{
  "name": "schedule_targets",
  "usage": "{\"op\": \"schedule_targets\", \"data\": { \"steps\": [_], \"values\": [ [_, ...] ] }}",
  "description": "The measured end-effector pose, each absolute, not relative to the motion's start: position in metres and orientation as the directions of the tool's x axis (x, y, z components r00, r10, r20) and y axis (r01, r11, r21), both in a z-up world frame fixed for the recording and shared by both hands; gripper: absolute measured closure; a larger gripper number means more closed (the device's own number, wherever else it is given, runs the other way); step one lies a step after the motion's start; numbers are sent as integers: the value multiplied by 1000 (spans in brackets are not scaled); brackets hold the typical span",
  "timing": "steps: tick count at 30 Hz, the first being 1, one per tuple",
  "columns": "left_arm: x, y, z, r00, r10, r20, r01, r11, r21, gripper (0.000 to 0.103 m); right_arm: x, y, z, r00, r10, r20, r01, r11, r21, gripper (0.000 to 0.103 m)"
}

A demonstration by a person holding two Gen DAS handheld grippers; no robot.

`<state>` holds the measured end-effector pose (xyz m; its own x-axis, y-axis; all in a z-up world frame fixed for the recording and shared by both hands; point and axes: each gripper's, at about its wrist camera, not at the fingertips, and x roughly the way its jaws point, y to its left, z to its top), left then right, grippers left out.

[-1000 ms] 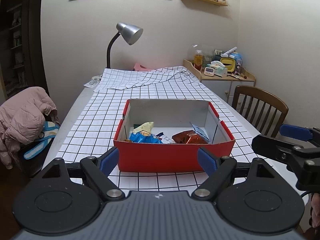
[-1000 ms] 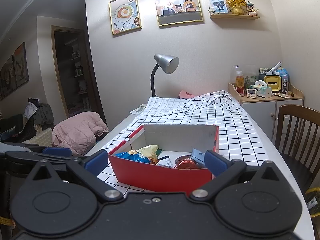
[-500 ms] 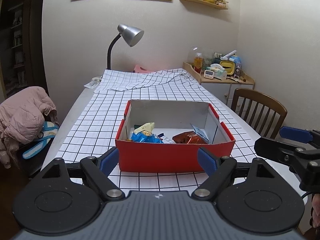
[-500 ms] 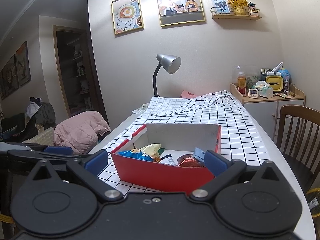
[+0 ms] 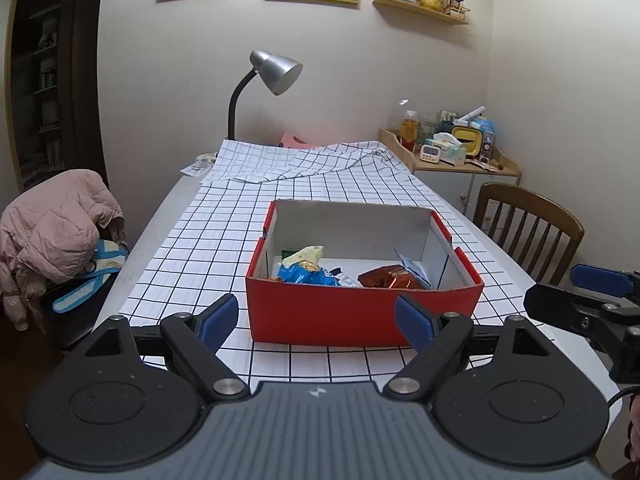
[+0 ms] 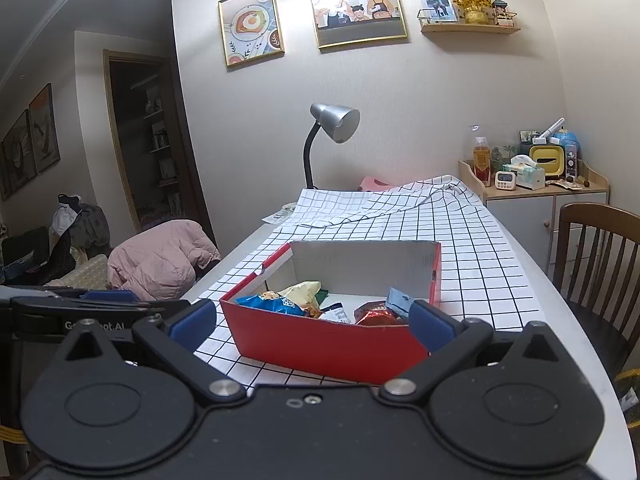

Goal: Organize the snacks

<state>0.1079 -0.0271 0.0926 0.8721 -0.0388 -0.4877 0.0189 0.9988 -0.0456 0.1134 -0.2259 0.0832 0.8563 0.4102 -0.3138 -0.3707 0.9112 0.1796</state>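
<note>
A red open box (image 5: 360,316) (image 6: 320,344) stands on the checked tablecloth. Inside lie several snack packets: a blue one (image 5: 304,274) (image 6: 268,304), a pale yellow one (image 5: 306,255) (image 6: 302,292), a shiny red-brown one (image 5: 390,277) (image 6: 374,316) and a light blue one (image 5: 412,268) (image 6: 400,300). My left gripper (image 5: 316,322) is open and empty, in front of the box's near wall. My right gripper (image 6: 312,322) is open and empty, before the box's near corner; it also shows at the right edge of the left wrist view (image 5: 592,300).
A grey desk lamp (image 5: 272,76) (image 6: 332,128) stands at the table's far end, where the cloth (image 5: 304,160) is rumpled. A wooden chair (image 5: 528,228) (image 6: 596,272) stands at the right. A pink jacket (image 5: 52,228) drapes a chair at left. A cluttered cabinet (image 5: 452,156) is far right.
Both grippers have drawn slightly back and up from the box; it sits a little lower in both views. Both stay open and empty.
</note>
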Motion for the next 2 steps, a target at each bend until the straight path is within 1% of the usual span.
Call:
{"op": "schedule_targets", "data": {
  "steps": [2],
  "values": [
    [108,-27,92,873,-25,-487,9,999,-36,17,113,-227,82,857,407,-318,-366,913,183,0]
  ]
}}
